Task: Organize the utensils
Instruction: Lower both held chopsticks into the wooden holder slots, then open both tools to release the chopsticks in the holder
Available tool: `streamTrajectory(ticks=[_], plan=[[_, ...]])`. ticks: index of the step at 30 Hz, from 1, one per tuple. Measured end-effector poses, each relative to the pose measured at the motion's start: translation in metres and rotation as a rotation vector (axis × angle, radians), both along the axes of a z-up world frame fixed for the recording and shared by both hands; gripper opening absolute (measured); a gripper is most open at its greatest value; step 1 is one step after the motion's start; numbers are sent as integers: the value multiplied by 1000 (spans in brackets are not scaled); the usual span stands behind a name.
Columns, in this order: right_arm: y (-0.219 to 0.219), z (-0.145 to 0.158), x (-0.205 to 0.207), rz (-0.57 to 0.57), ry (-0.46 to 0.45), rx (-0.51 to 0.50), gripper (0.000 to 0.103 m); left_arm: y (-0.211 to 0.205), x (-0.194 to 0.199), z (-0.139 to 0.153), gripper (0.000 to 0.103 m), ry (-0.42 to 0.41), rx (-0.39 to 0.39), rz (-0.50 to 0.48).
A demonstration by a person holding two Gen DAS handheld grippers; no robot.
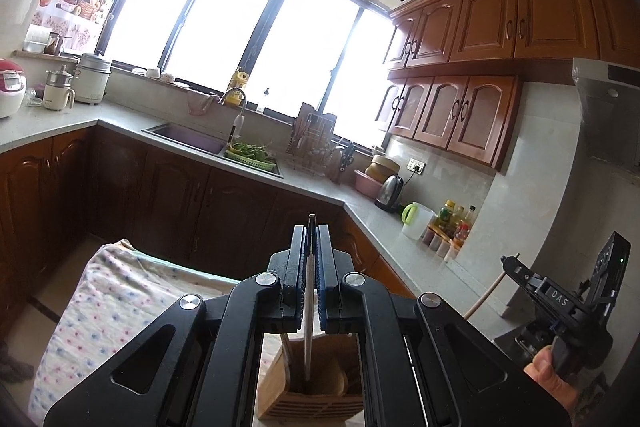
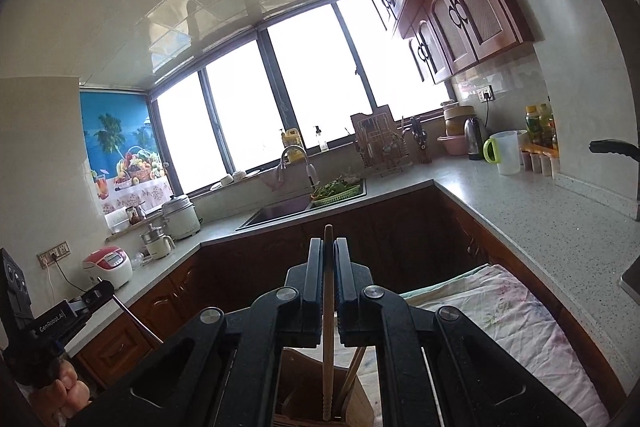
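Wooden and slatted, the utensil holder (image 1: 316, 393) sits at the bottom of both wrist views, directly beneath the two grippers, and serves as the reference for everything else. It stands on a cloth-covered surface (image 1: 120, 291) with a pale dotted print that spreads out to either side of it.

Above the holder, the left gripper (image 1: 311, 239) has its jaws closed almost completely, pinching a thin metal utensil (image 1: 309, 307). That utensil runs nearly upright: its lower end dips into the holder's open top, its shaft passes up between the blue-edged pads, and its tip pokes out just past the fingertips. What kind of utensil it is cannot be told from the slim shaft alone.

The right gripper (image 2: 329, 247) is likewise clamped nearly shut, on a wooden chopstick (image 2: 328, 327). The chopstick also stands close to vertical, its ridged lower end down inside the holder (image 2: 320, 403), its upper end rising just above the fingertips. A second wooden stick (image 2: 354, 371) leans at a tilt in the holder just beside it, free of the jaws.

In the left wrist view the right gripper appears off to the right of the holder, gripped by a hand (image 1: 548, 373).

Well beyond the holder, dark wood cabinets carry a speckled countertop (image 1: 380, 215) with a sink (image 1: 188, 139), a green basket of vegetables (image 1: 250, 153), a kettle (image 1: 390, 193) and a white jug (image 1: 416, 225), under a wide bright window (image 1: 256, 27).
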State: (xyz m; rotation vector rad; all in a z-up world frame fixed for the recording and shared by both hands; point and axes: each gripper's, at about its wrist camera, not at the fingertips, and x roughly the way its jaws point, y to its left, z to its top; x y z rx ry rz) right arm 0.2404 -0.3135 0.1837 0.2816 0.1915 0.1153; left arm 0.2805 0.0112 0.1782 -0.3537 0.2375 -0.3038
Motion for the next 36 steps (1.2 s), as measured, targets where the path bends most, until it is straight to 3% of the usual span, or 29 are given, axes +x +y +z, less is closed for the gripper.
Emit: streamTrajectory(ticks=[7,18,23,36], plan=[[-1,-26,12,-26,24,-7,5,-14,17,-31,3,52,5,9],[3,-72,34,17,158,30,5,-27,38,-85,4,186,20,-21],[9,-85,44,47,225,19,5,-33,41,-94,4,211,40,-42],[6,-88,46,37,242,24,6,-34,43,-93,4,219,49,-51]])
